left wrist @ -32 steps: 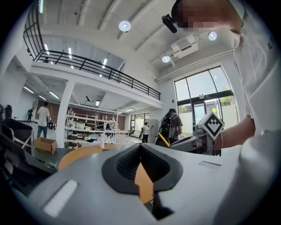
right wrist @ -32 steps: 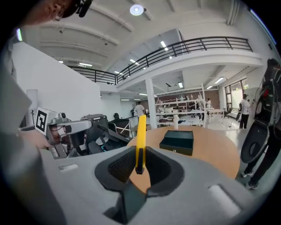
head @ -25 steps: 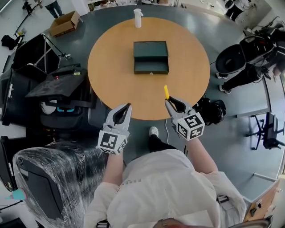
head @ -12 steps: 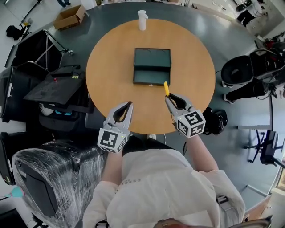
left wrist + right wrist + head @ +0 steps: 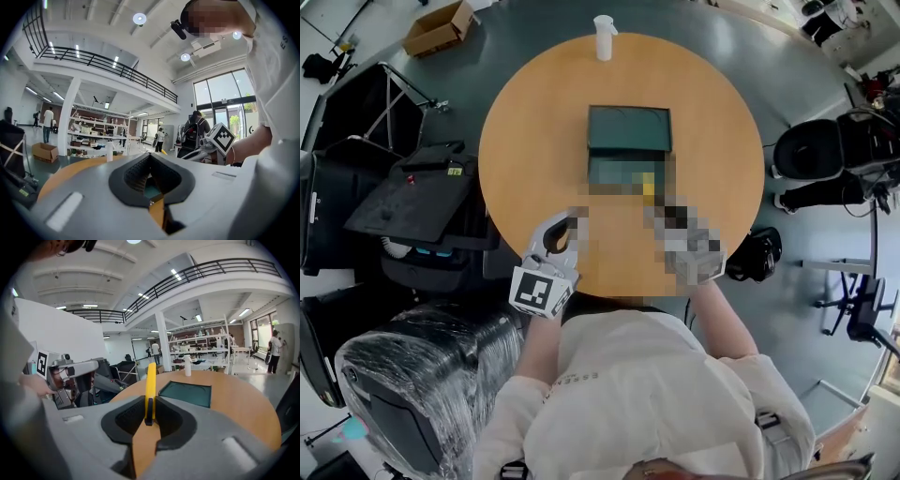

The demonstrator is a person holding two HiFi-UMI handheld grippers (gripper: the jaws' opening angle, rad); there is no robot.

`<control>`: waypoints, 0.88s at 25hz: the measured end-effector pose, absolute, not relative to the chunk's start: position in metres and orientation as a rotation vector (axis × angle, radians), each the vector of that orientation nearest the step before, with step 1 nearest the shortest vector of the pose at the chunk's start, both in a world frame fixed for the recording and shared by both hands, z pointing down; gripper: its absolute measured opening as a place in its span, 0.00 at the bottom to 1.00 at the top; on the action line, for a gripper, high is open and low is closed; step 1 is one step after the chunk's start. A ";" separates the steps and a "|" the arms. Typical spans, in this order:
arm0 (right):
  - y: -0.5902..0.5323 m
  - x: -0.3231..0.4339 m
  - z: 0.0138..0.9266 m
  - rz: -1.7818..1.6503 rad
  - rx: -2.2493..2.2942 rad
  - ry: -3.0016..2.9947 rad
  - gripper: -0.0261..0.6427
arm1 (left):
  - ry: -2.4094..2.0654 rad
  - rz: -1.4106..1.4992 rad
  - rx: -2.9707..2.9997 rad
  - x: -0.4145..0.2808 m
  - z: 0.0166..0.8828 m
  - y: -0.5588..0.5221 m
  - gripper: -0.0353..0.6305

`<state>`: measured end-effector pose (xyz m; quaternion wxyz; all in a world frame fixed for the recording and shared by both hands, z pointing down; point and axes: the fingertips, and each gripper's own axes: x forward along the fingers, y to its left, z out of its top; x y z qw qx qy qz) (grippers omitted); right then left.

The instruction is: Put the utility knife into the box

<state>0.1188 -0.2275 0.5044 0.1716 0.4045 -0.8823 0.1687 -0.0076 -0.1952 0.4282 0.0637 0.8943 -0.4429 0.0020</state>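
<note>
Nearest you, lower centre of the head view: your left gripper (image 5: 565, 225) sits at the near edge of the round table (image 5: 525, 122). Its jaws are closed tip to tip with nothing between them. It is in much the same spot as a second ago.

Your right gripper (image 5: 150, 404) is clamped on the utility knife (image 5: 150, 380). The yellow body stands edge-on between the pads and points up and away from you. The grip looks the same as in both earlier frames. In the head view a mosaic patch covers this gripper, right of centre.

What changed:
- A second ago the knife was over bare wood, well short of the box (image 5: 628, 129).
- Half a second ago its tip had reached the box's near edge.
- Now the yellow shows through the mosaic at the right end of the box's near half.
- You have carried the knife forward, up the frame. The patch hides whether the knife is over the box or touching it.

From the right gripper view the dark green box lies just beyond the knife and to its right, flat on the table.

Farther on, a white bottle (image 5: 603, 26) stands at the table's far edge, top centre of the head view. A cardboard carton (image 5: 439, 26) sits on the floor at the upper left.
</note>
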 end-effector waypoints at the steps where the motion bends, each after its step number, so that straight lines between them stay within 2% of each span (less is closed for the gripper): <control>1: -0.234 0.114 0.509 0.476 1.144 -2.494 0.12 | -1.326 0.005 2.705 -0.009 0.431 -0.203 0.08; 10: -0.297 0.078 0.588 0.373 1.019 -2.281 0.12 | -1.202 0.029 2.670 -0.024 0.453 -0.254 0.08; 22: -0.330 0.092 0.678 0.436 0.853 -1.998 0.13 | -1.146 0.114 2.668 -0.028 0.495 -0.279 0.08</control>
